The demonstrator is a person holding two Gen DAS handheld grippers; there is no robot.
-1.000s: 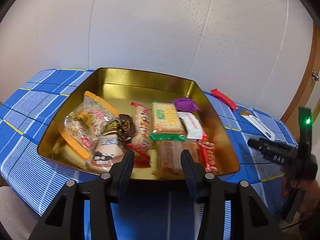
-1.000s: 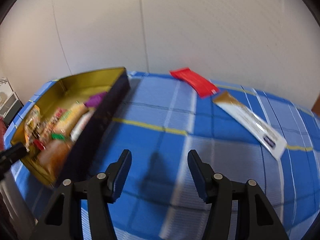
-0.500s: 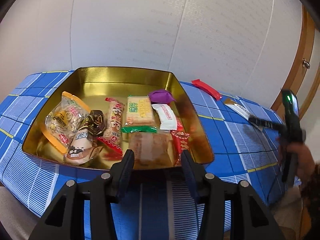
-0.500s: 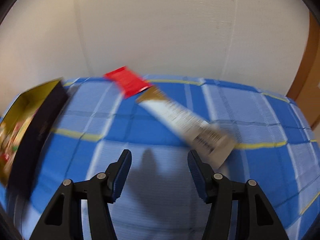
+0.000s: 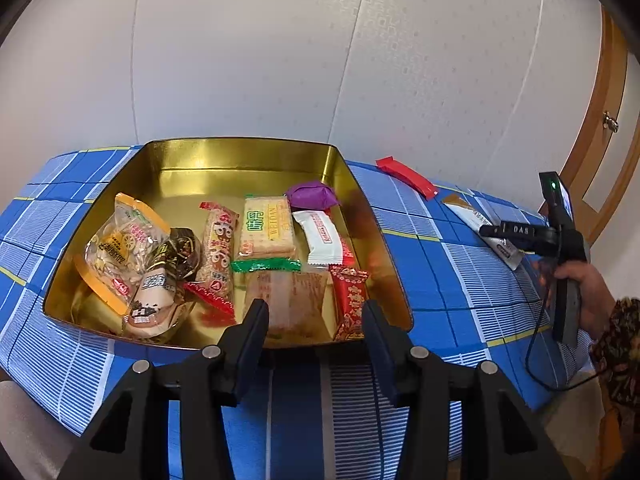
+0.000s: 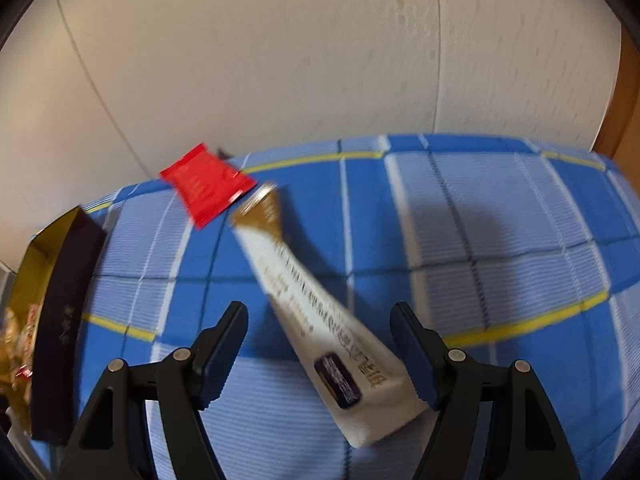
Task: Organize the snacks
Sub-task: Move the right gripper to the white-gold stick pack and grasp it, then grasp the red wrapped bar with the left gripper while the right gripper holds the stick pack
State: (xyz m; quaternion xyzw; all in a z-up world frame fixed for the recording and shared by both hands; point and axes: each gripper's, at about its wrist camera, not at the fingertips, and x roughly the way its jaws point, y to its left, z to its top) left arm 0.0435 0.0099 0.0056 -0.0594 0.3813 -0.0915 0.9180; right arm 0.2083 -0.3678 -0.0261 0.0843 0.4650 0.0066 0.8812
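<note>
A gold tin (image 5: 224, 156) on the blue checked cloth holds several wrapped snacks, among them a green-edged cracker pack (image 5: 266, 232) and a purple candy (image 5: 312, 195). My left gripper (image 5: 316, 320) is open and empty, just in front of the tin's near wall. My right gripper (image 6: 320, 328) is open over a long white and brown sachet (image 6: 316, 312) lying on the cloth; its lower end sits between the fingers. A red packet (image 6: 206, 182) lies just beyond the sachet. The right gripper also shows in the left wrist view (image 5: 516, 236), over the sachet (image 5: 466, 210).
The tin's dark outer wall (image 6: 64, 320) stands at the left of the right wrist view. The white wall runs behind the table. A wooden door frame (image 5: 600, 128) is at the far right. The cloth's edge drops off in front.
My right gripper has swung right from the tin and closed in on the sachet, which now lies between its fingers. My left gripper has shifted slightly, staying in front of the tin.
</note>
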